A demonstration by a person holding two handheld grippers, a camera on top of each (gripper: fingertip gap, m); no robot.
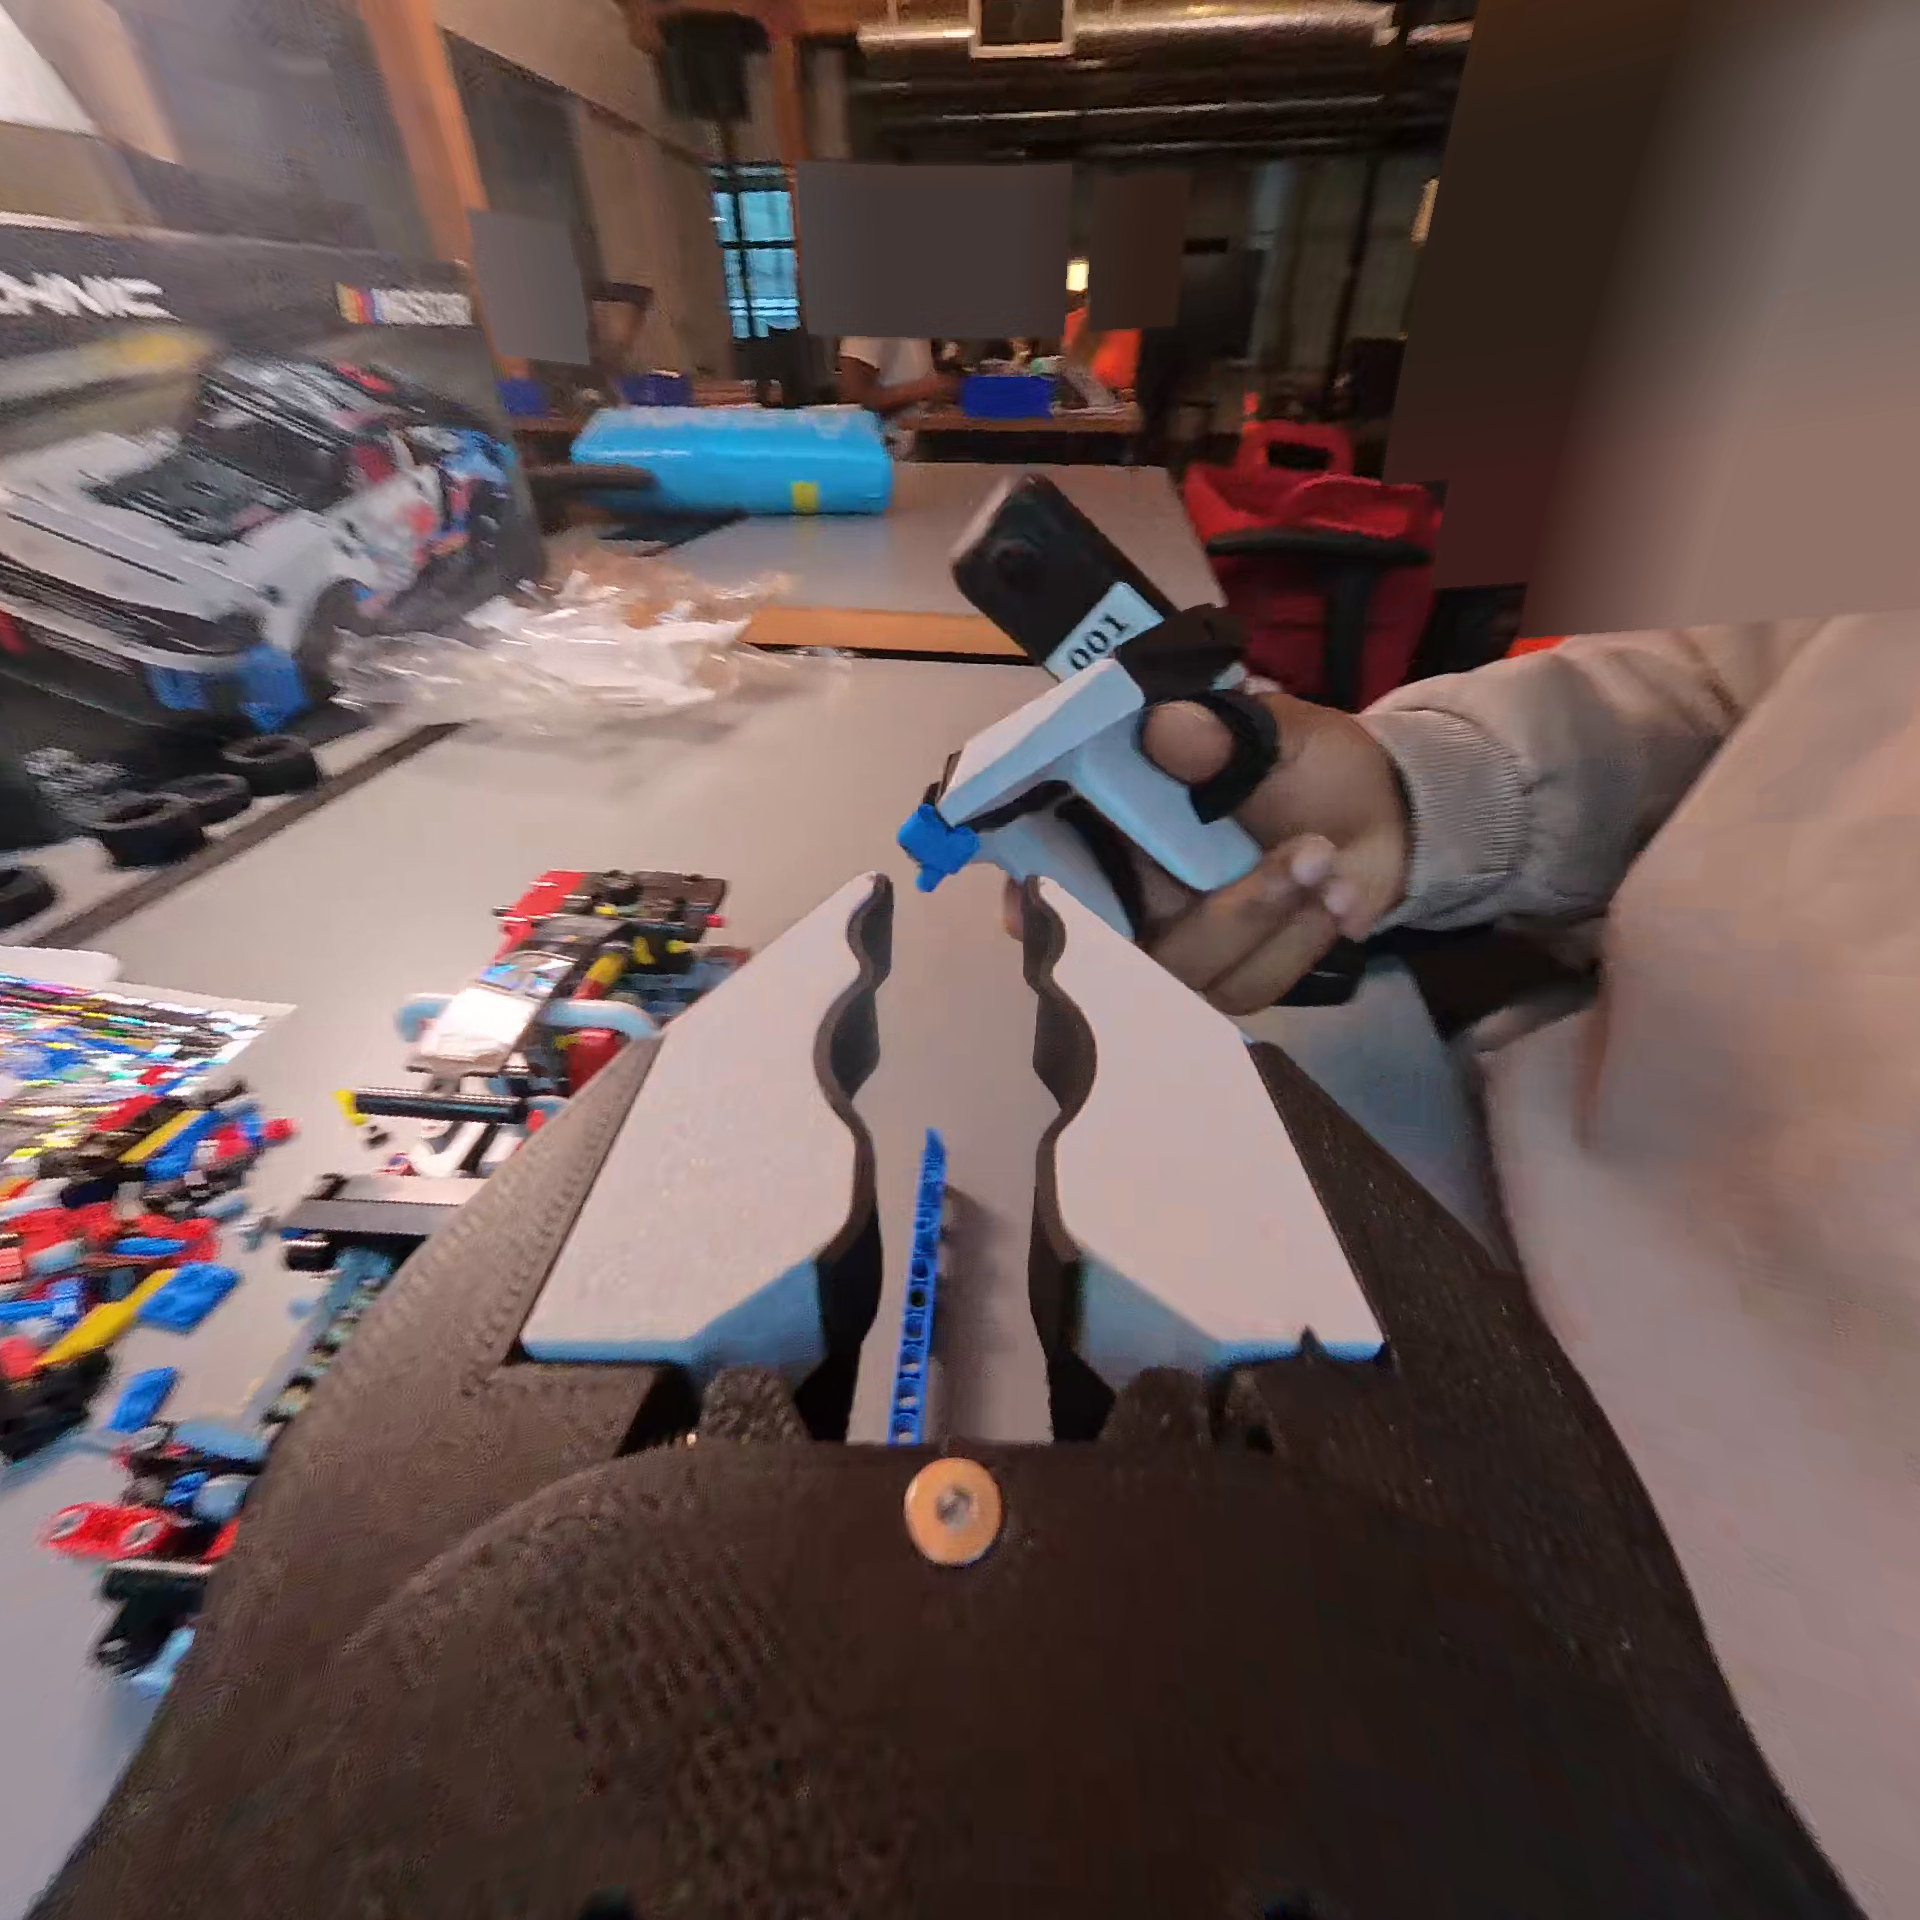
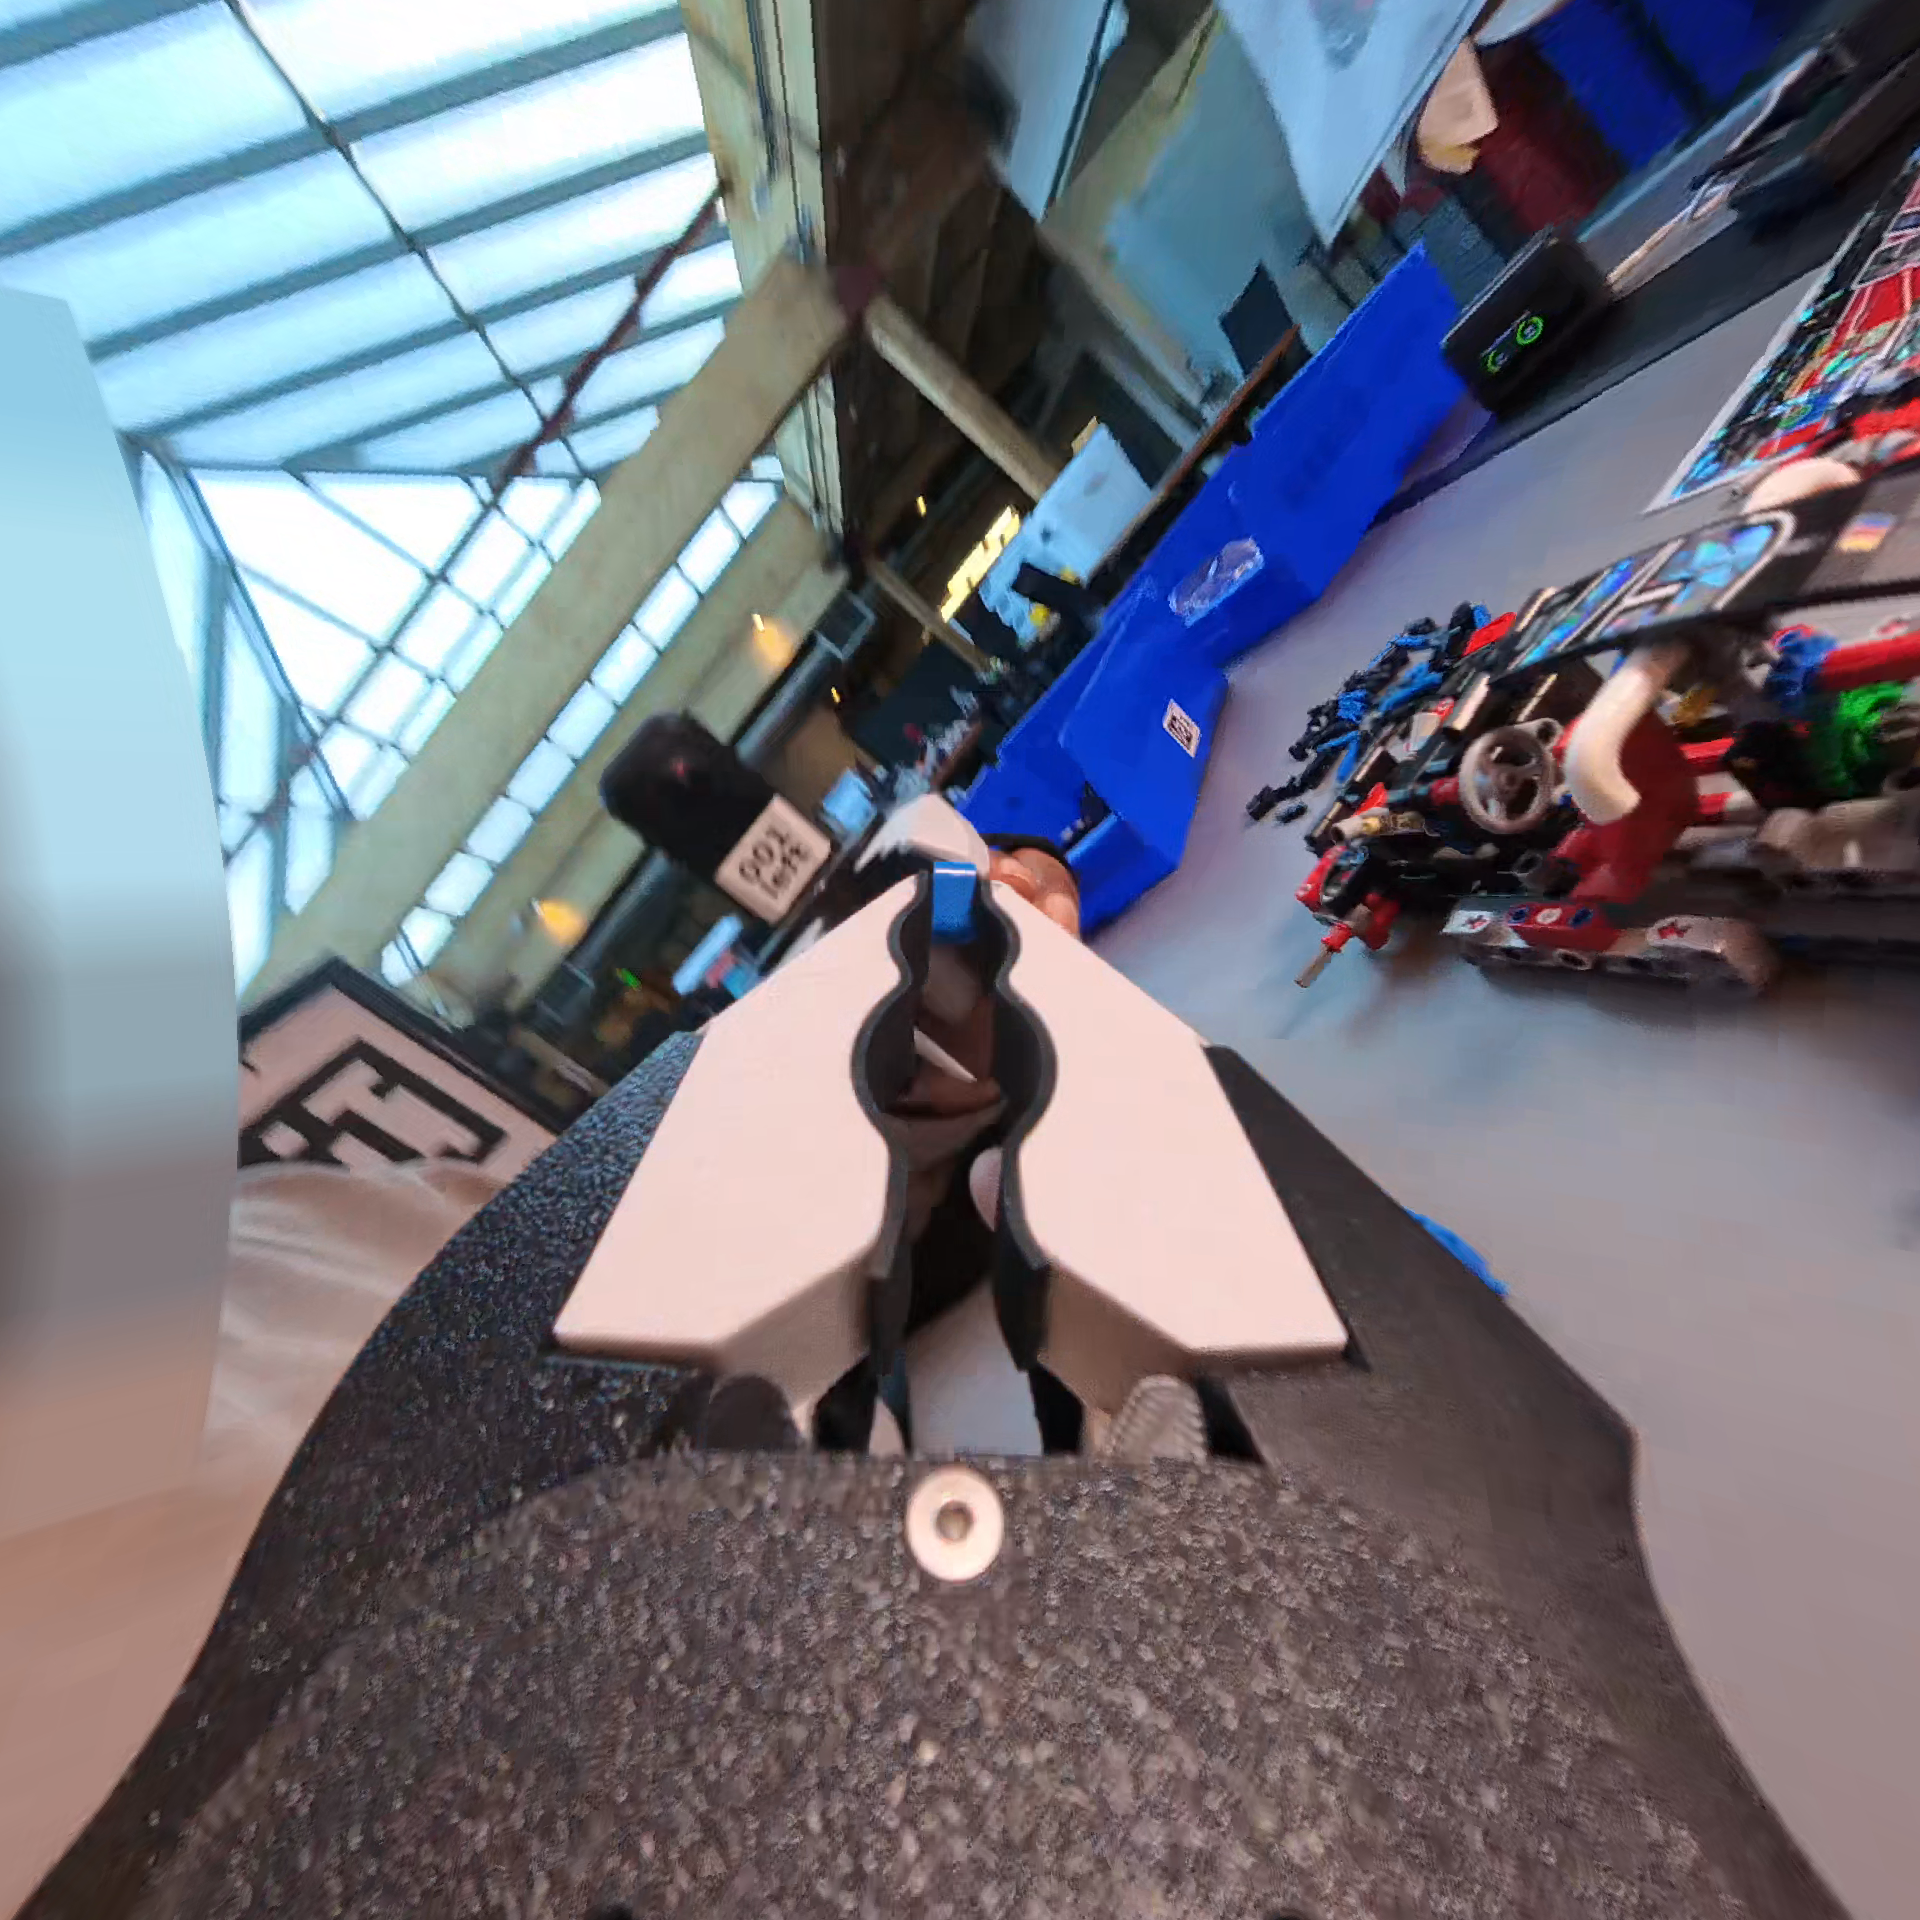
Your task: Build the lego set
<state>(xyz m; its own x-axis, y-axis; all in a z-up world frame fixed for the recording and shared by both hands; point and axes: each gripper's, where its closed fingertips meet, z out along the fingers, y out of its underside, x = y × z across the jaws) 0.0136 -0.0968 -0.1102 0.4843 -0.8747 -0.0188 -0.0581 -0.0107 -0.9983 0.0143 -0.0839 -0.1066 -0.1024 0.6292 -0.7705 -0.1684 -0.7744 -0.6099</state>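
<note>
Open-plan workshop or maker space: exposed ceiling ducts (image 1: 1122, 42), timber beams (image 2: 582, 623) under a glazed roof (image 2: 364, 260), long worktables (image 1: 914, 551), blue storage bins (image 1: 1006, 397) far across the room.

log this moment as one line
left hand-held gripper: open, empty | right hand-held gripper: shut on small blue piece | car build: on table | phase: carrying piece

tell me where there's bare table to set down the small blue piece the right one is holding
Bare grey table lies beyond the half-built red and black lego car, up to the crumpled clear plastic bags. Another free stretch runs right of the car, under the left hand-held gripper. It is crowded at the scattered pile of loose blue, red and yellow lego pieces left of the car.
</note>
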